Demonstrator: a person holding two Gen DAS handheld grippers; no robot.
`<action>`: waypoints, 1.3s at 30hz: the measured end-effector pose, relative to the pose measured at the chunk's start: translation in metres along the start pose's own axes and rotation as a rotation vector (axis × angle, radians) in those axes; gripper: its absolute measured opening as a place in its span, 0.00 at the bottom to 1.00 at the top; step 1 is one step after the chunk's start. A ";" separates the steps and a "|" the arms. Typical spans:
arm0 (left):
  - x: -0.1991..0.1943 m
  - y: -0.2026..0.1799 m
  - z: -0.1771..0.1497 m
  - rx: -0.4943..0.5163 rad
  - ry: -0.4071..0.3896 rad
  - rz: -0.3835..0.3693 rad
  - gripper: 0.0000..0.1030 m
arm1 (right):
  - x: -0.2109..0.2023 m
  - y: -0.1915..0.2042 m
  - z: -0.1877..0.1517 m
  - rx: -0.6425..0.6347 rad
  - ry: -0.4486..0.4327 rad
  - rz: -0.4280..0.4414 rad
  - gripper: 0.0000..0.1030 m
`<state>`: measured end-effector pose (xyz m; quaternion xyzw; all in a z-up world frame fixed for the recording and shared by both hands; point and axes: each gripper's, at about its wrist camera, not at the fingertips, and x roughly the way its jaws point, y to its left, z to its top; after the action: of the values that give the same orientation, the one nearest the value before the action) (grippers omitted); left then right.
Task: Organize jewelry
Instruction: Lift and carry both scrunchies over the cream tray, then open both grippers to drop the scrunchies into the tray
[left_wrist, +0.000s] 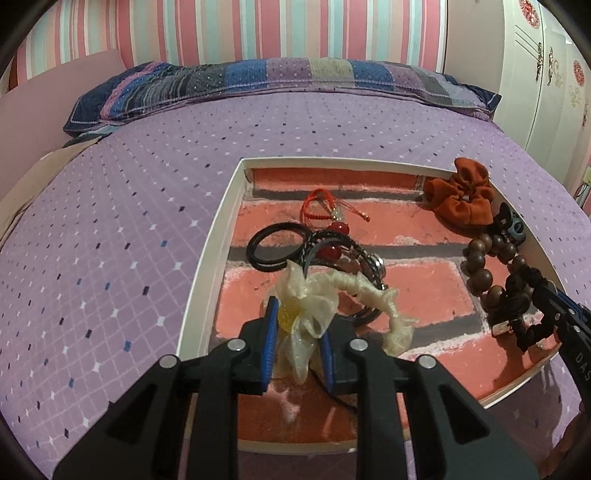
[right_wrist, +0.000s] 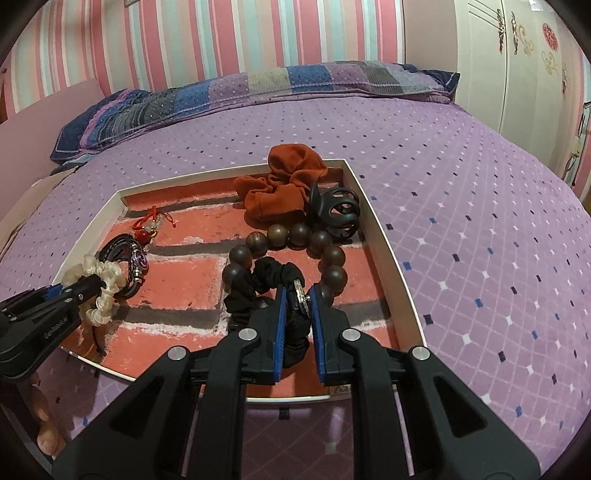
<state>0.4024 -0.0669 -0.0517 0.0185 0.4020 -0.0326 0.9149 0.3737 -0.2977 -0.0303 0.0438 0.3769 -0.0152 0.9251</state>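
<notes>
Shallow white tray (left_wrist: 207, 254) w/ brick-print floor sits on a purple diamond-print bed (left_wrist: 110, 221); striped pillow (left_wrist: 258, 81) at 12 o'clock, by the pink striped wall.

Left hand-held gripper (left_wrist: 297, 328): blue pads pinching a cream ribbon scrunchie (left_wrist: 314, 295) w/ a yellow bit at its centre, at about 7 o'clock of the tray floor in the left wrist view. Its frilly band trails toward 3 o'clock.

Just beyond it, toward 12: black hair ties (left_wrist: 275, 247), a dark multi-strand bracelet (left_wrist: 354, 258) w/ red beads, then a red cord bracelet (left_wrist: 325, 210) further back.

Right hand-held gripper (right_wrist: 297, 302): pads nearly together, pinching a black scrunchie (right_wrist: 269, 284) w/ a silver charm (right_wrist: 301, 299) showing between the pads. It lies inside the ring of a brown wooden bead bracelet (right_wrist: 295, 236), at about 5 o'clock of the tray in the right wrist view.

Behind the beads, at 1 o'clock corner: rust-orange scrunchie (right_wrist: 284, 184), touching the tray's back wall, and a black claw clip (right_wrist: 338, 214) just beside it, against the right wall and touching the beads.

Both grippers point down into the tray, left one at the 9 o'clock side, right one at the 3 o'clock side, well apart. Person's fingertips (right_wrist: 46, 439) show at 8 o'clock edge of the right wrist view, under the left gripper's body.
</notes>
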 end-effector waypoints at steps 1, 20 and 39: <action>0.000 0.000 0.000 0.000 0.001 0.000 0.22 | 0.001 0.000 0.000 -0.002 0.004 -0.002 0.13; 0.002 0.008 -0.002 -0.032 0.000 -0.031 0.27 | 0.010 0.006 -0.002 -0.037 0.038 -0.021 0.16; -0.039 0.004 0.005 -0.010 -0.051 -0.050 0.64 | -0.013 0.000 0.012 -0.004 0.027 -0.011 0.92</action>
<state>0.3806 -0.0615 -0.0197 0.0030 0.3791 -0.0539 0.9238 0.3722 -0.2987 -0.0127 0.0401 0.3897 -0.0190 0.9199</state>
